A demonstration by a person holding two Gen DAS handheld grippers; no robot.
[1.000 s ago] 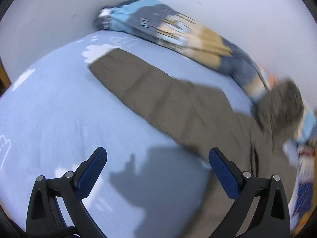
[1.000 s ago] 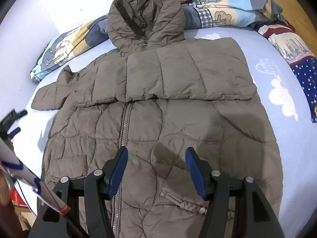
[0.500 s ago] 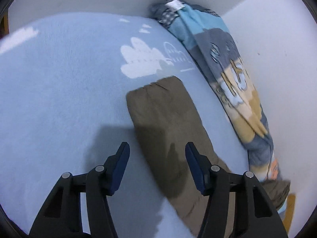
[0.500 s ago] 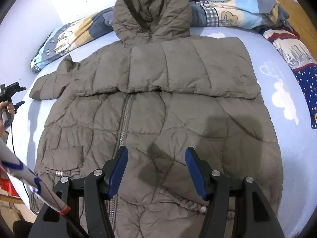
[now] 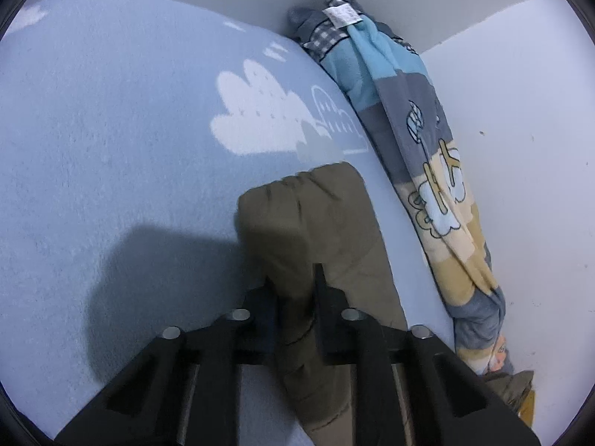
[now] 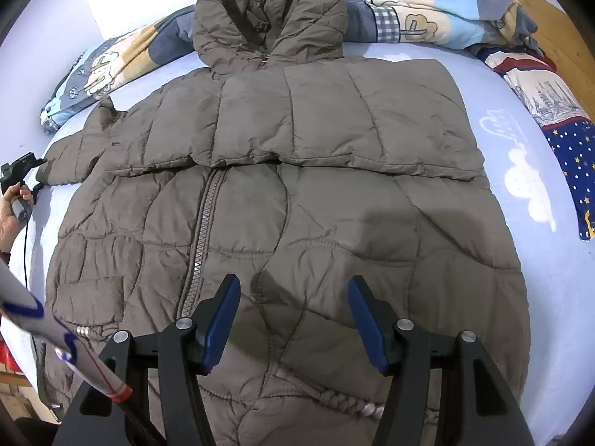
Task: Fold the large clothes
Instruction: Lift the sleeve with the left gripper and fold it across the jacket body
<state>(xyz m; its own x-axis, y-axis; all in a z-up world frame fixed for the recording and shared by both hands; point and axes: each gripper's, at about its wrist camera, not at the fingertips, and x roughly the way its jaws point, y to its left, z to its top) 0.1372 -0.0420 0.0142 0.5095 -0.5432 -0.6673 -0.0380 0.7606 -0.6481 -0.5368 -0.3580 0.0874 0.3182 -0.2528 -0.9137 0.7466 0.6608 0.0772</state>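
A bed [image 6: 550,267] with a pale blue, cloud-printed sheet fills both views, set into a corner of plain white walls [image 5: 528,148]. A rolled patchwork blanket [image 6: 420,18] lies along the wall edge, a star-printed cloth [image 6: 569,137] lies at the right margin, and a wooden board [image 6: 557,37] shows behind it. The brown hooded puffer jacket [image 6: 297,204] lies flat and front-up in the middle of the bed, zipper closed, hood toward the wall, one sleeve already folded across the chest. The other sleeve [image 5: 316,223] stretches out to the side, its cuff close to the blanket.

The left hand-held gripper [image 5: 292,278], whose jaws have just been closing, is now clamped on this outstretched sleeve a little back from the cuff, with the fabric bunched between the fingers. The right hand-held gripper [image 6: 293,316] hovers with jaws apart above the lower front panel, holding nothing.

The jacket is judged soft, bulky and light for its size. Its quilted filling probably springs back, so folds may need pressing down. The smooth shell looks slippery, so a grip should gather a thick pinch or a stitched seam. Cuff, hem and shoulder seams appear to be the firmest holds.
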